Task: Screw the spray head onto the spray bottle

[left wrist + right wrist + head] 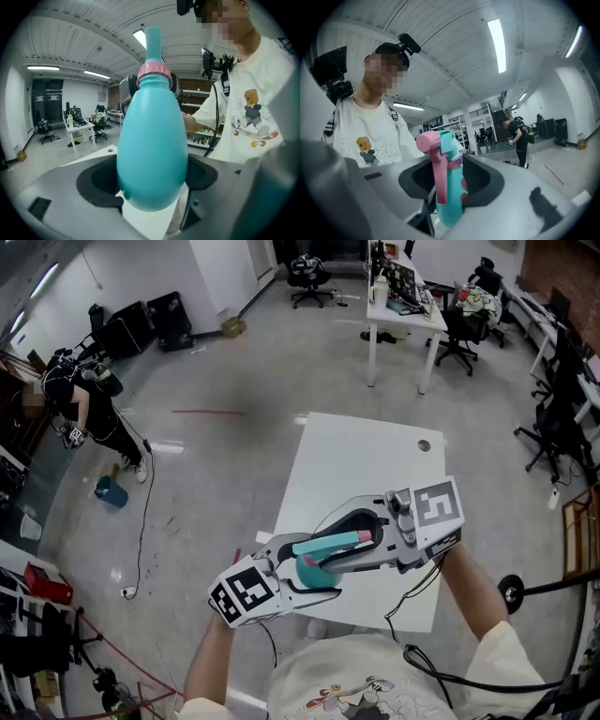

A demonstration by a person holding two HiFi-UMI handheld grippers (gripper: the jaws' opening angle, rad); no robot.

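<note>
Holding fat blue spray bottle [152, 154] still in clamped left gripper [150, 180] jaws, above near desk [375, 465] edge | gripping pink-and-blue spray head [446, 145] in right gripper [452, 185] jaws, ready to twist | lined up end to end so threads meet

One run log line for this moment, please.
left tool: holds spray bottle | right tool: closed on spray head | spray head on spray bottle

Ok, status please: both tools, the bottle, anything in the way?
Left tool shut on bottle. Right tool shut on spray head, which sits on the bottle's neck; tightness unclear. Both up over the table; nothing blocking.
</note>
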